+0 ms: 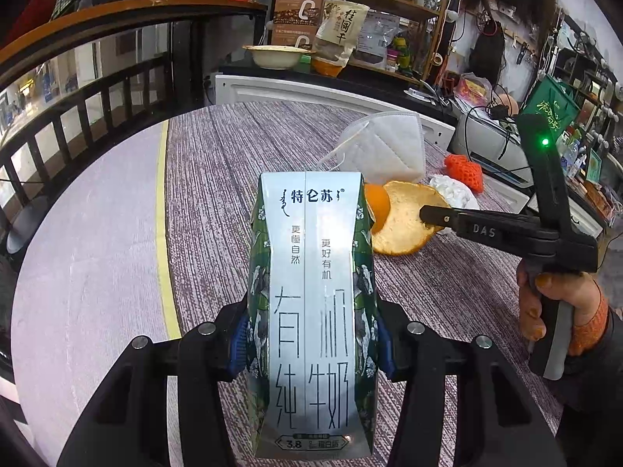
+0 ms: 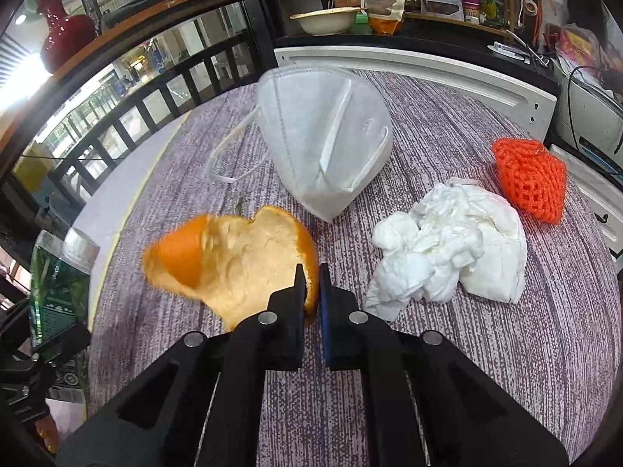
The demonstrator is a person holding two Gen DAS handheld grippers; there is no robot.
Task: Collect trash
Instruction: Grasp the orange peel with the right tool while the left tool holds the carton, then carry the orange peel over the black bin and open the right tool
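My left claw [image 1: 311, 334] is clamped on the tall silver-and-green milk carton [image 1: 311, 311], blue pads pressing its two narrow sides, and the carton stands upright in the grip. My right claw [image 2: 310, 276] has closed together on the near rim of the curled orange peel [image 2: 233, 264], which sits pinched between the two fingers at about the peel's five o'clock, the rest of it seemingly lying on the grey-streaked round surface [image 2: 467, 350].

From the right wrist view, the folded white face mask [image 2: 323, 136] lies at twelve o'clock from the peel, the crumpled white tissue [image 2: 447, 257] at three o'clock, and the orange foam fruit net [image 2: 529, 179] beyond it at about two o'clock.

The step in hand, as I judge it, is lifting the peel. The bite is only on a thin edge, so I would raise it straight and slowly, keeping the wrist steady so the floppy peel does not tear or slip out. I would keep the rise clear of the tissue just beside it, and hold the carton level on the left so both pieces reach the bin, which neither view shows.
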